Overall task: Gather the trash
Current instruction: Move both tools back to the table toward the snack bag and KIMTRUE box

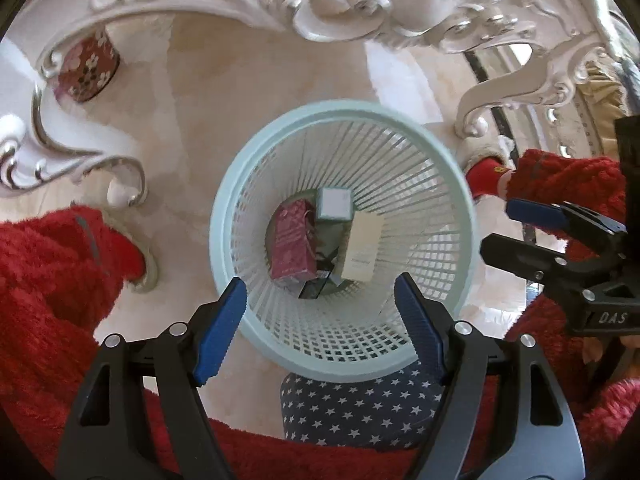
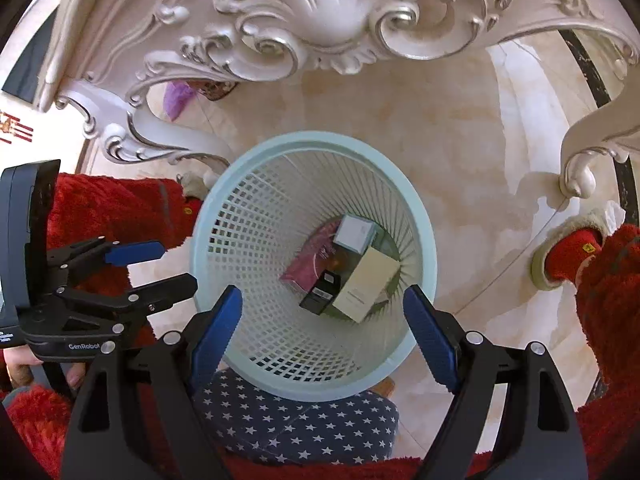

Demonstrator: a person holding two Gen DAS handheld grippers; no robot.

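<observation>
Both claws hang over a pale blue mesh wastebasket (image 1: 344, 240) standing on the marble floor (image 1: 192, 92) beneath an ornate white carved bench (image 1: 328, 4). The left claw (image 1: 320, 320) and the right claw (image 2: 326, 330) are each released, jaws spread wide with nothing between them. At the basket's bottom lie the discarded pieces: a pink box (image 1: 291, 246), a cream box (image 1: 362, 250), a small white-topped box (image 1: 335, 203) and a black box (image 2: 322, 293), crowded together.

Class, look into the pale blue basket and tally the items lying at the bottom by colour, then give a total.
In the basket:
Pink box: 1
White-topped box: 1
Cream box: 1
Black box: 1
Total: 4
</observation>
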